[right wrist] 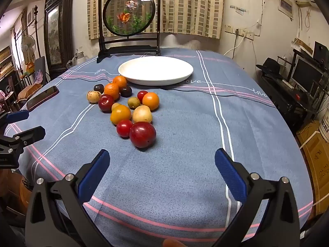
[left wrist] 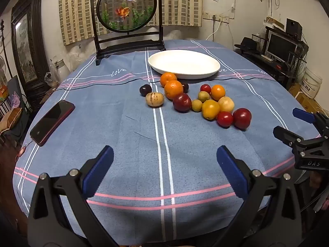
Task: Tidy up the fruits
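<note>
Here, both left gripper [left wrist: 164, 160] and right gripper [right wrist: 162, 162] wide apart, fruits [right wrist: 125, 107] beside white plate [right wrist: 155, 70]

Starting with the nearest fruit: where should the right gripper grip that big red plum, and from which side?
Grip the big red plum across its middle, coming from the near side with the open right gripper. A red tomato touches its left, so ease that finger between them.

Mixed fruits [left wrist: 195, 100] clustered before empty white plate [left wrist: 184, 64].

Checked curtain [left wrist: 129, 4] behind goldfish screen [left wrist: 126, 8]
</note>
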Motion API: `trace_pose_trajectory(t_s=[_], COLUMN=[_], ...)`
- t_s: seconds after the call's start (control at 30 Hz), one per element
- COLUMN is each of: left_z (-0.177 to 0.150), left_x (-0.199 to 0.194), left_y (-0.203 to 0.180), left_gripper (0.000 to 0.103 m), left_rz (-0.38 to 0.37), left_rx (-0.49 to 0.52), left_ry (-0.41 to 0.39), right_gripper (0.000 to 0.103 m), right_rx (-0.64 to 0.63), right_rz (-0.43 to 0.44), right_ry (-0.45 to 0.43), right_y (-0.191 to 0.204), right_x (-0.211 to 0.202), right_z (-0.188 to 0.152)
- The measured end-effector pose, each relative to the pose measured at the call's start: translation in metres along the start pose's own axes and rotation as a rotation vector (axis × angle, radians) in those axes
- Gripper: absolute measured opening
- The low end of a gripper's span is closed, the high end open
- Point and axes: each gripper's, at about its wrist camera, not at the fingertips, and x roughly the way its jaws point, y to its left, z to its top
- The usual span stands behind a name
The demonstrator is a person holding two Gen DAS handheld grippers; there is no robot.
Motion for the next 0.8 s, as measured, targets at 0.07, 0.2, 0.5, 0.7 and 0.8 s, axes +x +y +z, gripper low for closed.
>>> trace_pose_trajectory(t_s=[0.07,0.2,0.5,0.7,0.8], left_z=[0.0001,0.0012,0.0037,-0.0017,-0.0021], left_x=[0.0009,0.0022,0.0023,0.0020,0.0017], left_y=[0.0003,0.0010,0.0089,0.0040,0.0039], left_gripper=[0.101,0.101,0.101,0.101,0.101], left_rz=[0.007,0.014,0.004,0.011,0.012], left_rx=[-0.002,-0.006,-0.014,-0.007,-0.006], left_ry=[0.003,0.004,-0.002,-0.002,-0.002], right_gripper=[0.102,0.102,0.102,0.102,0.102], right_rx=[0.001,0.007,0.004,0.005,0.005], right_rz=[-0.002,0.002,0.003,0.005,0.005], right_ry=[0.001,0.004,0.004,0.004,0.001], right_y=[0.0000,-0.0007,-0.0003,-0.0004,-0.0006], right_x=[0.0006,0.0016,0.0033,0.0024,0.0036], right_z=[-0.0001,-0.0004,-0.0019,-0.0022,-0.0026])
